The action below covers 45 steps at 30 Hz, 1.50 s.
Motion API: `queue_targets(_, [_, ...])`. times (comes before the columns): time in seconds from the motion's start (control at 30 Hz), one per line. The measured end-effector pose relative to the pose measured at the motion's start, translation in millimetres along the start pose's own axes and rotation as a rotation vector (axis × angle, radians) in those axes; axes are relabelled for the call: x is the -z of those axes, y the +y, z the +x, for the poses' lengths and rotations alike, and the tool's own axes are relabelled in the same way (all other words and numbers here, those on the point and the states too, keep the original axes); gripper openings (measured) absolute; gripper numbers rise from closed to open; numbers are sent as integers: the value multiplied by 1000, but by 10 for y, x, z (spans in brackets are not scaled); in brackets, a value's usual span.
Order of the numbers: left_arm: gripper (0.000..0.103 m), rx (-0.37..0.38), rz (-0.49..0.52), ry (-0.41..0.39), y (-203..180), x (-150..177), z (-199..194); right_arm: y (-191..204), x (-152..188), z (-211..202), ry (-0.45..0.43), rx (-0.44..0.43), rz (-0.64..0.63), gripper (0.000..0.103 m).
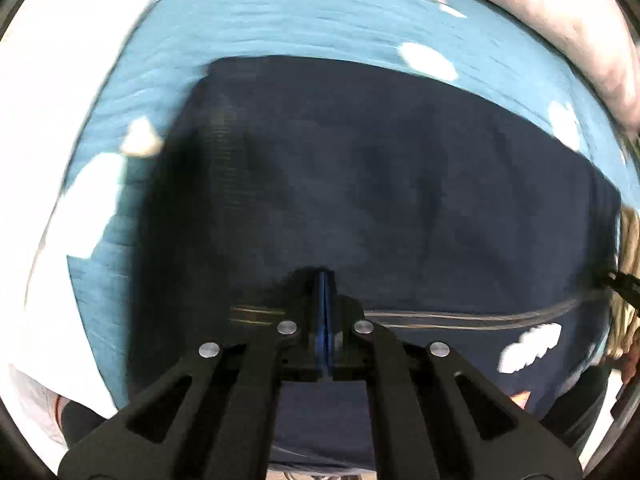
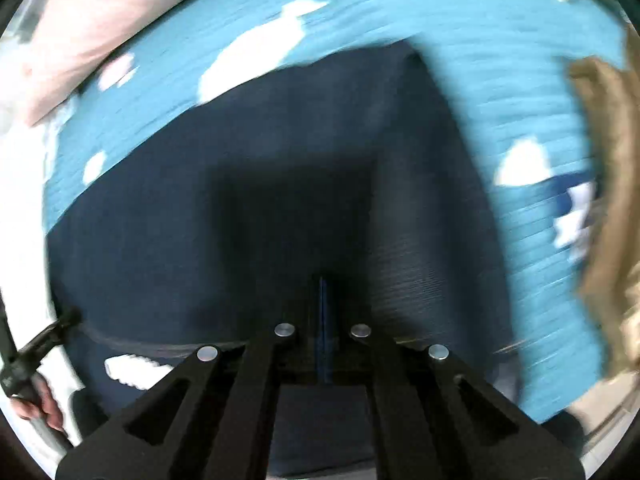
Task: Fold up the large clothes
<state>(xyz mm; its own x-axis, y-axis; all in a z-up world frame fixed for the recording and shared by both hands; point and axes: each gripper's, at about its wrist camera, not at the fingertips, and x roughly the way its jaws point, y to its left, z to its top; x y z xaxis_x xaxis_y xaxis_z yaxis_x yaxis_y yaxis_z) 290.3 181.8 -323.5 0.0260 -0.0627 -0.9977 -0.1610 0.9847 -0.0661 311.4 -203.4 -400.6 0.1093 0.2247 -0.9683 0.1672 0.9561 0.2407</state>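
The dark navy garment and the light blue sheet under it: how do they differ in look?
The navy garment is very dark and mostly plain, with thin pale stripes near one edge; the light blue sheet is bright and dotted with white patches. The navy garment shows straight edges and a squared corner, lying on top; the light blue sheet spreads wider, reaching past it on several sides. Both are cloth and lie flat.

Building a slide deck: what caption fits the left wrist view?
Left gripper, jaws shut, above a dark navy garment spread on a blue patterned sheet.
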Motion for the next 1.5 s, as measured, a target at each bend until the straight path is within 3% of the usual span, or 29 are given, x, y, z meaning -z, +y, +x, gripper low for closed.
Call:
queue_targets(0.13, [3, 68, -100, 4, 332, -76, 52, -216, -82, 92, 10, 2, 62, 0])
queue_targets(0.23, [3, 20, -73, 3, 265, -104, 83, -169, -78, 199, 10, 34, 65, 0])
queue_targets(0.33, [3, -24, -46, 13, 123, -123, -64, -31, -83, 29, 14, 93, 68, 4])
queue_targets(0.37, [3, -15, -30, -22, 80, -137, -175, 72, -79, -151, -34, 97, 47, 4])
queue_targets(0.47, [3, 31, -1, -73, -62, -208, -377, 414, -105, -500, -124, 12, -27, 5])
queue_targets(0.57, [3, 82, 34, -93, -380, -374, -419, 824, -179, -523, -125, -80, -94, 5])
queue_targets(0.7, [3, 171, 46, -61, -929, -616, -174, 1443, -202, -159, -55, -199, -148, 5])
queue_targets(0.77, [3, 167, 64, -35, -1100, -691, 26, 1672, -209, 83, 4, -236, -162, 5])
queue_targets(0.83, [3, 130, 88, -28, -1171, -786, 263, 1766, -260, 351, 34, -205, -175, 0])
queue_targets(0.87, [3, 141, 102, -24, -1160, -797, 315, 1749, -302, 449, 37, -167, -180, 0])
queue_targets(0.9, [3, 177, 121, -20, -1083, -804, 310, 1664, -356, 560, 64, -197, -174, 0])
queue_targets(0.93, [3, 176, 132, -23, -1009, -817, 260, 1525, -417, 583, 99, -277, -132, 0])
queue_targets(0.97, [3, 174, 136, -29, -940, -821, 204, 1387, -458, 537, 107, -292, -103, 0])
queue_targets(1.03, [3, 93, 150, -63, -765, -893, 80, 1201, -539, 366, 72, -266, -117, 0])
queue_targets(1.07, [3, 40, 149, -79, -707, -913, 51, 1068, -609, 239, -5, -71, -144, 0])
queue_targets(1.1, [3, -78, 147, -106, -585, -960, 26, 976, -659, 187, -39, 12, -147, 0])
queue_targets(1.13, [3, -147, 135, -112, -447, -1003, 32, 738, -758, 173, -26, -2, -105, 0])
queue_targets(1.17, [2, -165, 94, -89, -241, -1055, 82, 569, -813, 184, 0, -36, -49, 0])
queue_targets(1.2, [2, -137, 57, -70, -101, -1076, 116, 366, -865, 183, 8, -29, 7, 0])
queue_targets(1.23, [2, -59, 11, -55, 62, -1095, 157, 241, -893, 187, -5, -2, 13, 0])
queue_targets(1.27, [2, -5, -26, -48, 169, -1107, 192, 188, -892, 196, 2, -36, 17, 0])
queue_targets(1.33, [3, 26, -90, -52, 250, -1118, 231, 163, -861, 261, -15, -48, 10, 0])
queue_targets(1.4, [3, -3, -109, -63, 231, -1105, 261, 248, -795, 314, -47, 0, -20, 0])
queue_targets(1.5, [2, -97, -30, -79, 72, -1077, 271, 234, -787, 287, -44, -2, 31, 0])
